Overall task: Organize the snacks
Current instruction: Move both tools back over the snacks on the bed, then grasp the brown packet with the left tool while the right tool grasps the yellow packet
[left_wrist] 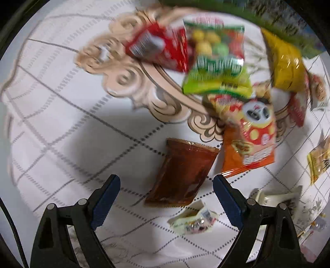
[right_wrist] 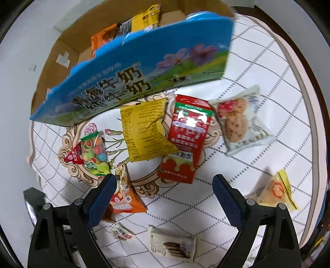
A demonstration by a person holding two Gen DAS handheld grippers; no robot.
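Snack packets lie scattered on a white patterned tablecloth. In the left wrist view my left gripper (left_wrist: pixel 166 182) is open and empty, just above a brown translucent packet (left_wrist: pixel 181 171) that lies between its fingers. An orange packet (left_wrist: pixel 250 144), a green candy bag (left_wrist: pixel 216 61) and a red packet (left_wrist: pixel 158 45) lie beyond. In the right wrist view my right gripper (right_wrist: pixel 163 183) is open and empty, just short of a red packet (right_wrist: pixel 185 136). A yellow packet (right_wrist: pixel 144 132) and a cookie packet (right_wrist: pixel 239 121) flank it. The blue cardboard box (right_wrist: pixel 134 72) stands behind.
The box holds an orange packet (right_wrist: pixel 103 37) and a yellow packet (right_wrist: pixel 146 17). A small white wafer packet (right_wrist: pixel 173 245), a small candy packet (right_wrist: pixel 121 232) and a yellow-edged packet (right_wrist: pixel 276 191) lie near my right gripper. The table edge (right_wrist: pixel 309 103) curves at the right.
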